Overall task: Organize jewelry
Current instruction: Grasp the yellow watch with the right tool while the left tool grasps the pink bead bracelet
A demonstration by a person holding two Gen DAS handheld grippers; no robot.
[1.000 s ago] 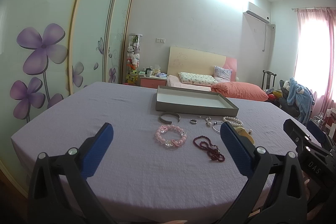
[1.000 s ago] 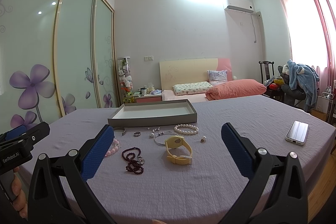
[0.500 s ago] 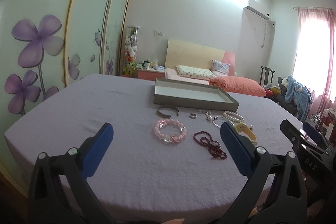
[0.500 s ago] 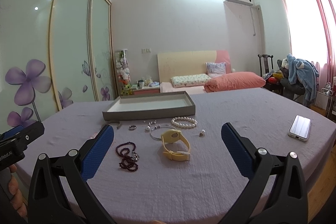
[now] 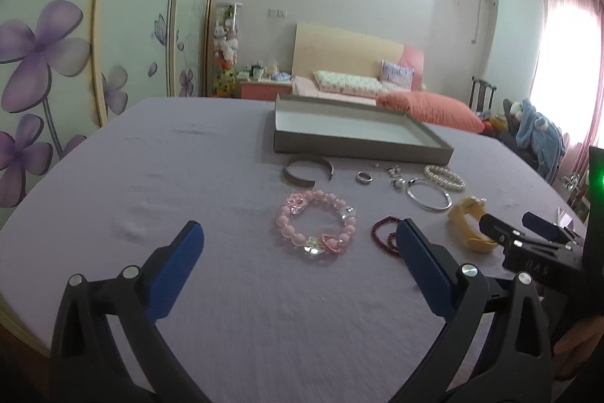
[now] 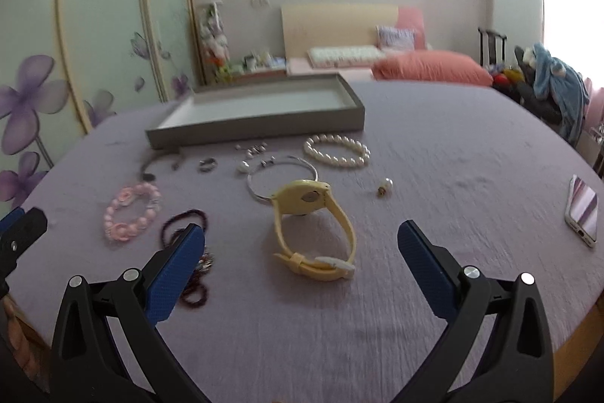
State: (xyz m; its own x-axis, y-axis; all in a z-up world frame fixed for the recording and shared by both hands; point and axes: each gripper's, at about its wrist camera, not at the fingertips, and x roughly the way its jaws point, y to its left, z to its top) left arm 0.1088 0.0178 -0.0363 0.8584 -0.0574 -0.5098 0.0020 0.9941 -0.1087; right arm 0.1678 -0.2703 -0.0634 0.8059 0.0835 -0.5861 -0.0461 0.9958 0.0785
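With both claws spread wide and empty, we should bring the right gripper (image 6: 301, 252) down squarely over the yellow watch (image 6: 315, 229) near the table's (image 6: 453, 153) front edge, closing across its strap, while the left gripper (image 5: 298, 252) faces the pink bead bracelet (image 5: 316, 227); the grey tray (image 6: 260, 118) towards the far edge holds nothing yet.

Soft daylight glares through the window (image 5: 566, 70); motion-blurred, fisheye-bent edges
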